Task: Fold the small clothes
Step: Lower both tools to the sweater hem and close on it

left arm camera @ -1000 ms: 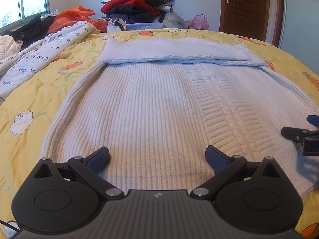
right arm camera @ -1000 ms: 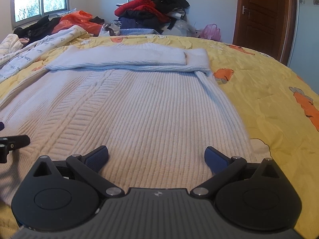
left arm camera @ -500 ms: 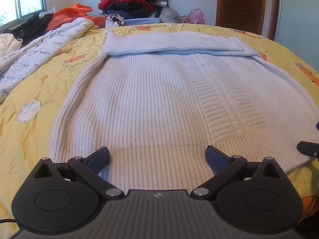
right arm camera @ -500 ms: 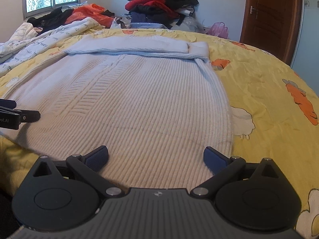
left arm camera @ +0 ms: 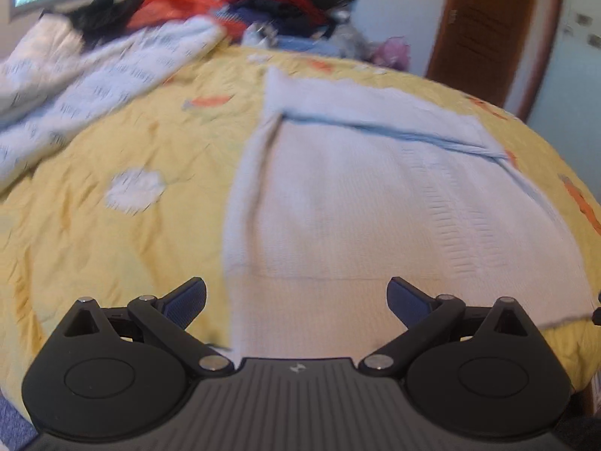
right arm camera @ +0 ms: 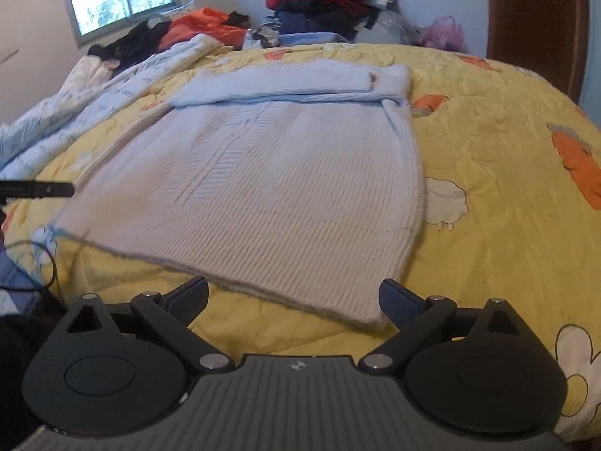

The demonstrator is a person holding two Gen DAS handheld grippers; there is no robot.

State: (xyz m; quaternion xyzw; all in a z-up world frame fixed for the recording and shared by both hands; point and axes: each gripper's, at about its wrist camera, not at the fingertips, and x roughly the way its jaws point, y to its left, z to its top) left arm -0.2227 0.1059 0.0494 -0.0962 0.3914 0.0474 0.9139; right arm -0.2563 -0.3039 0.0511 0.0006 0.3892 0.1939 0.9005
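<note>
Tools spread; sweater lengthwise away, hem near.

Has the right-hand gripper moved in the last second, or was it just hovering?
Yes. The right gripper has pulled back toward the near edge: its fingers, earlier over the white sweater, now straddle its near hem above the yellow quilt.

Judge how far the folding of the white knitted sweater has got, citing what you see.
Done: the sweater lies flat on the yellow quilt, its top part folded across. In hand: nothing; left gripper and right gripper are open near its hem. Left: the body folds.
</note>
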